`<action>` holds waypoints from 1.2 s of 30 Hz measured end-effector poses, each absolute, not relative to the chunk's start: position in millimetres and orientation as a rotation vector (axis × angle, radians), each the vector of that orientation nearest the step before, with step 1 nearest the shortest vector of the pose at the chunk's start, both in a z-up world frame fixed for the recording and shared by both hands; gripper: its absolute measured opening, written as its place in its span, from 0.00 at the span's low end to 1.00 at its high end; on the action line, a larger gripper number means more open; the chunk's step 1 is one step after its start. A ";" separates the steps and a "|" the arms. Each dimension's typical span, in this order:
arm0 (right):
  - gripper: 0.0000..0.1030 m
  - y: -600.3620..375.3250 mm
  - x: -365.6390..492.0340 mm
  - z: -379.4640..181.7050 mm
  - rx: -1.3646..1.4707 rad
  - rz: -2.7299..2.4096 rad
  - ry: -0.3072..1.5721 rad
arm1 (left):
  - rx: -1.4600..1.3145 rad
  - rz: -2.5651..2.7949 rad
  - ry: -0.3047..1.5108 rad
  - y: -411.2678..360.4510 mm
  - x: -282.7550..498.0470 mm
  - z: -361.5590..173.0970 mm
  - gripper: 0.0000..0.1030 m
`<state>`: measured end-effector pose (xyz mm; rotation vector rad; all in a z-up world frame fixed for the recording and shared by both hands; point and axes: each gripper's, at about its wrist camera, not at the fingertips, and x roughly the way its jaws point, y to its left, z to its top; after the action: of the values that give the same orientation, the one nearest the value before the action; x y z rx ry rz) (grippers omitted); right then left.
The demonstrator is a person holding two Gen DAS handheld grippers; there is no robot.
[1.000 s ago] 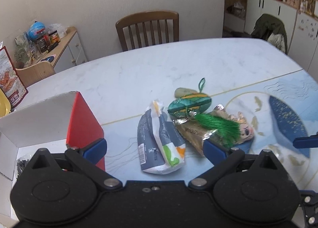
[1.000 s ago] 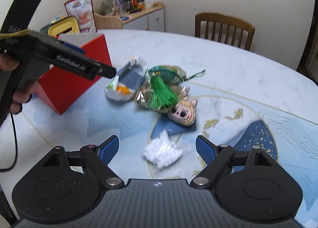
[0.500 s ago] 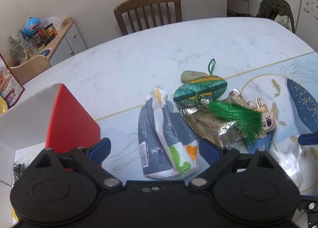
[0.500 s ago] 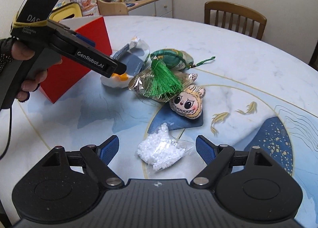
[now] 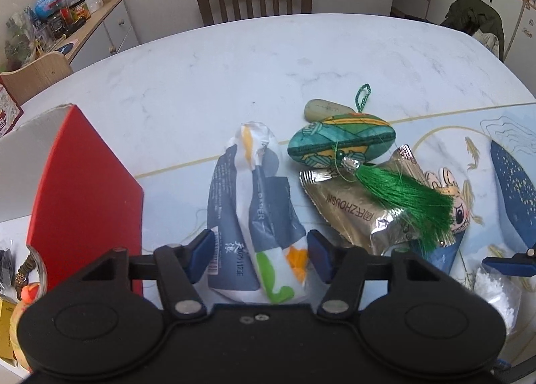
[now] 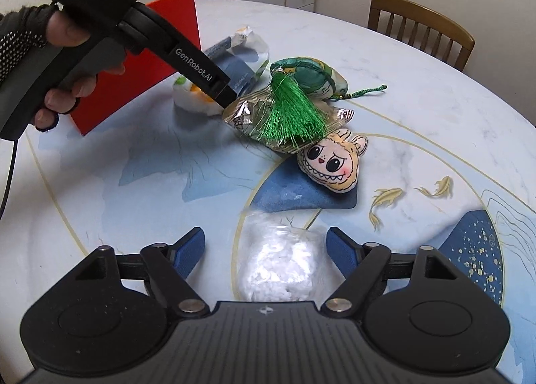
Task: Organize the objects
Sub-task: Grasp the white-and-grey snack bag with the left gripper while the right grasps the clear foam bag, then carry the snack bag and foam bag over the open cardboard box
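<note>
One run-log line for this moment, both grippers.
left gripper: closing around grey snack pouch, contact unclear | right gripper: closing, open around white pellet bag | red box: unfilled by either

A glossy marble-look table carries a shiny crinkled foil packet, a cloth pouch with a silky green tassel, a clear plastic bag and, at nine o'clock, a matt red cardboard box.
</note>
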<state>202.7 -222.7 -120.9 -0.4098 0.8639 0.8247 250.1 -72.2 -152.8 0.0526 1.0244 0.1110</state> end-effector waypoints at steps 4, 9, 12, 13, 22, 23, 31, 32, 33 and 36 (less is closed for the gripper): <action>0.68 -226.7 203.7 -123.5 -0.392 0.817 0.871 | 0.049 0.108 1.023 -73.9 249.3 -153.2 0.47; 0.55 -231.1 202.8 -121.0 -0.368 0.808 0.876 | 0.057 0.107 1.021 -74.8 247.0 -152.7 0.41; 0.50 -232.6 201.9 -120.0 -0.363 0.801 0.887 | 0.063 0.101 1.015 -76.9 244.4 -150.3 0.37; 0.49 -233.0 201.4 -119.5 -0.361 0.801 0.889 | 0.058 0.096 1.013 -77.2 243.6 -149.4 0.35; 0.38 -237.3 195.2 -108.7 -0.334 0.782 0.904 | 0.030 0.077 0.987 -78.7 230.7 -134.7 0.32; 0.38 -237.7 194.2 -106.5 -0.332 0.778 0.902 | 0.023 0.074 0.987 -78.6 228.5 -132.9 0.32; 0.38 -239.3 186.6 -81.5 -0.299 0.771 0.883 | -0.029 0.029 0.964 -81.2 205.2 -111.9 0.32; 0.38 -238.7 185.5 -77.6 -0.297 0.772 0.878 | -0.033 0.021 0.959 -82.1 201.6 -108.3 0.32; 0.38 -238.3 184.2 -73.4 -0.296 0.777 0.871 | -0.036 0.015 0.955 -83.0 198.3 -104.6 0.32; 0.38 -235.5 179.0 -59.1 -0.298 0.789 0.833 | -0.055 -0.003 0.938 -82.7 188.2 -92.3 0.32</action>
<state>179.0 -235.5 -59.1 -0.2981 0.8332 0.7886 188.2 -82.7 -92.3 -0.0555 0.9381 -0.0032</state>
